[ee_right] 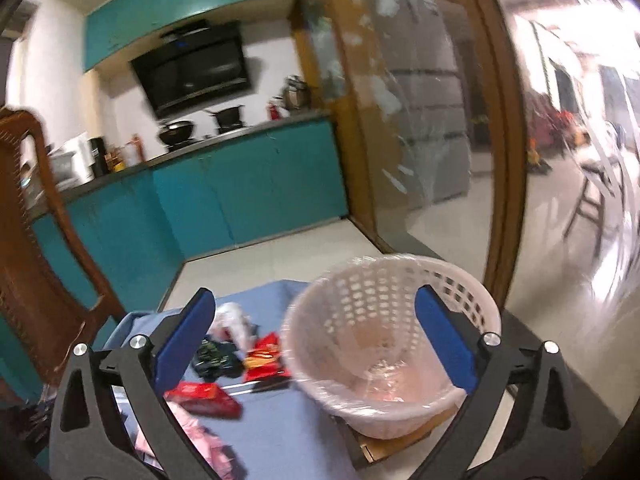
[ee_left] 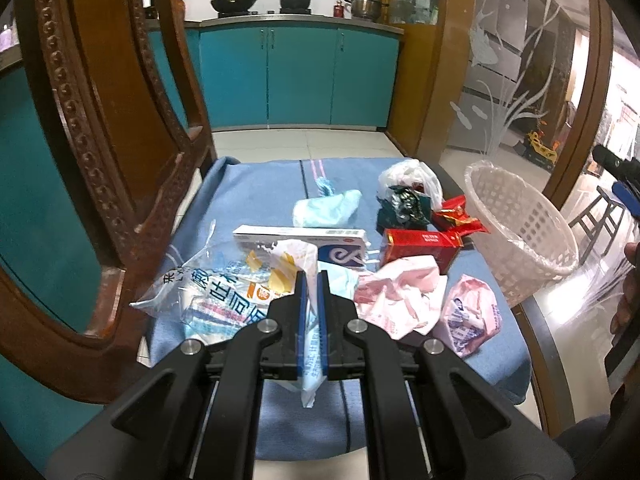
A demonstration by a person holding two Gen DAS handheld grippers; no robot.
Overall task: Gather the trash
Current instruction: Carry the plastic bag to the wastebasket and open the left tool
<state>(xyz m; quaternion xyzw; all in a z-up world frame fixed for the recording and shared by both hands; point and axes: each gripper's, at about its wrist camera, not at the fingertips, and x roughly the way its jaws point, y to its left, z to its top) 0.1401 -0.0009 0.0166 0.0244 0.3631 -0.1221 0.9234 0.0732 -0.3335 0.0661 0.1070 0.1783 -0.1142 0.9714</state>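
My left gripper (ee_left: pixel 313 280) is shut on a strip of the clear plastic bag (ee_left: pixel 216 300) with blue print, low over the blue cloth (ee_left: pixel 260 188). Beyond it lie a white-blue box (ee_left: pixel 300 240), a pale blue wad (ee_left: pixel 324 208), a dark green wrapper (ee_left: pixel 404 204), a red box (ee_left: pixel 420 248), crumpled pink paper (ee_left: pixel 400 296) and a pink packet (ee_left: pixel 472 320). A white lattice basket (ee_left: pixel 520 224) lined with film leans at the table's right edge. My right gripper (ee_right: pixel 316 294) stands wide open just before the basket (ee_right: pixel 392 320), pads touching nothing.
A carved wooden chair (ee_left: pixel 100 160) stands close on the left. Teal cabinets (ee_left: pixel 300 76) with pots on the stove are behind, and an etched glass partition (ee_left: pixel 520 80) is on the right. A white plastic bag (ee_left: pixel 408 176) and a red wrapper (ee_left: pixel 456 216) lie near the basket.
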